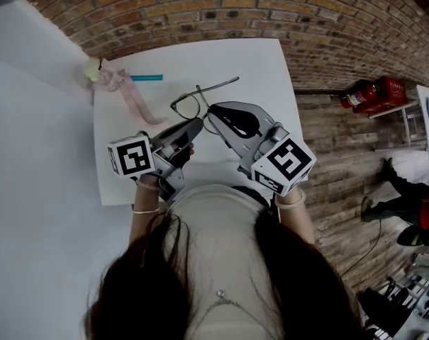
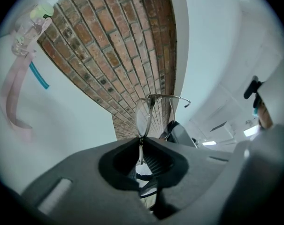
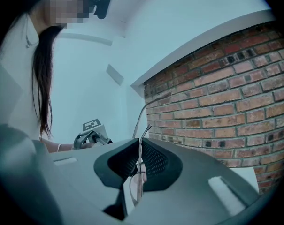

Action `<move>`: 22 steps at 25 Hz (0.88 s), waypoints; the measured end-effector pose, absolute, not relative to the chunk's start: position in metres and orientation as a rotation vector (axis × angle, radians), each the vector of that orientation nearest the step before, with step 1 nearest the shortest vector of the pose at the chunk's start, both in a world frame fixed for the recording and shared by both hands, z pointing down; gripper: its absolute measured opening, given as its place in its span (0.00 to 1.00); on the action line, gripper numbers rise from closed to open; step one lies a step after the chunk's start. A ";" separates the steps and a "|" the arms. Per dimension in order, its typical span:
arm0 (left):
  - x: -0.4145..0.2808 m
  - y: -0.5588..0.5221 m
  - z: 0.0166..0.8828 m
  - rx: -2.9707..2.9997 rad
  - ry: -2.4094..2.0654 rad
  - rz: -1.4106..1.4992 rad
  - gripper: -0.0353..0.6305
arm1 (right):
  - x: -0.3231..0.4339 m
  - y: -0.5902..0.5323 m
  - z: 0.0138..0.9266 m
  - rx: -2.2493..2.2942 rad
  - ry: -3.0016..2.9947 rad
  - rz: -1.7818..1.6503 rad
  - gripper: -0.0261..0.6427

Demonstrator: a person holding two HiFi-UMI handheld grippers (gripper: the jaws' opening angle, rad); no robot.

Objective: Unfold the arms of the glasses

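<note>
Left gripper point(image 1: 191, 126) is pinched tight on the glasses point(image 1: 188, 105) at a lens rim. Right gripper point(image 1: 215, 113) clamps the frame too, both above the white table point(image 1: 264, 62).

Bare lab-like room: brickwork point(image 1: 221, 6), white table point(image 1: 260, 59), red fire extinguishers point(image 1: 374, 94).
</note>
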State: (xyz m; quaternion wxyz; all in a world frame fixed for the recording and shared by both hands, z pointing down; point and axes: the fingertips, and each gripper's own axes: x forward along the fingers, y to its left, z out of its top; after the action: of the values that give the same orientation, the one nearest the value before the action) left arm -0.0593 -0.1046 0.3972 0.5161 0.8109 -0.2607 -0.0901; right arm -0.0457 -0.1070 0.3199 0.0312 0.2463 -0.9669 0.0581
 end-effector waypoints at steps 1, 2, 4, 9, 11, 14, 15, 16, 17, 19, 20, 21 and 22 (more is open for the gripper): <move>-0.059 -0.105 0.397 1.948 -0.625 -0.222 0.09 | -0.045 -0.107 0.319 0.762 -2.982 0.180 0.07; -0.060 -0.105 0.396 1.951 -0.624 -0.226 0.09 | -0.045 -0.108 0.318 0.764 -2.986 0.182 0.07; -0.061 -0.105 0.397 1.917 -0.633 -0.242 0.09 | -0.043 -0.108 0.317 0.770 -2.991 0.184 0.07; -0.060 -0.104 0.392 1.875 -0.619 -0.296 0.09 | -0.037 -0.109 0.310 0.799 -3.015 0.195 0.07; -0.060 -0.105 0.391 1.870 -0.613 -0.311 0.09 | -0.035 -0.110 0.309 0.806 -3.023 0.204 0.07; -0.060 -0.105 0.389 1.866 -0.609 -0.322 0.09 | -0.033 -0.111 0.307 0.815 -3.029 0.213 0.07; -0.060 -0.105 0.388 1.864 -0.608 -0.327 0.09 | -0.032 -0.111 0.307 0.817 -3.033 0.215 0.07; -0.061 -0.106 0.387 1.861 -0.606 -0.333 0.09 | -0.031 -0.111 0.306 0.819 -3.037 0.217 0.07; -0.061 -0.106 0.387 1.860 -0.605 -0.338 0.09 | -0.031 -0.111 0.305 0.821 -3.040 0.219 0.07; -0.062 -0.106 0.387 1.859 -0.607 -0.345 0.09 | -0.029 -0.112 0.305 0.827 -3.044 0.218 0.07; -0.062 -0.106 0.387 1.857 -0.608 -0.349 0.09 | -0.028 -0.112 0.305 0.830 -3.045 0.218 0.07; -0.062 -0.106 0.387 1.857 -0.608 -0.353 0.09 | -0.028 -0.112 0.305 0.833 -3.046 0.219 0.07; -0.062 -0.107 0.387 1.856 -0.607 -0.357 0.09 | -0.027 -0.112 0.304 0.836 -3.048 0.219 0.07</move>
State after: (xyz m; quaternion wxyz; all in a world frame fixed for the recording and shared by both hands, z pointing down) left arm -0.0622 -0.1065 0.3867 0.5464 0.7831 -0.2562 -0.1505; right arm -0.0268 -0.1122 0.3043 -0.0133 0.2638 -0.9620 0.0692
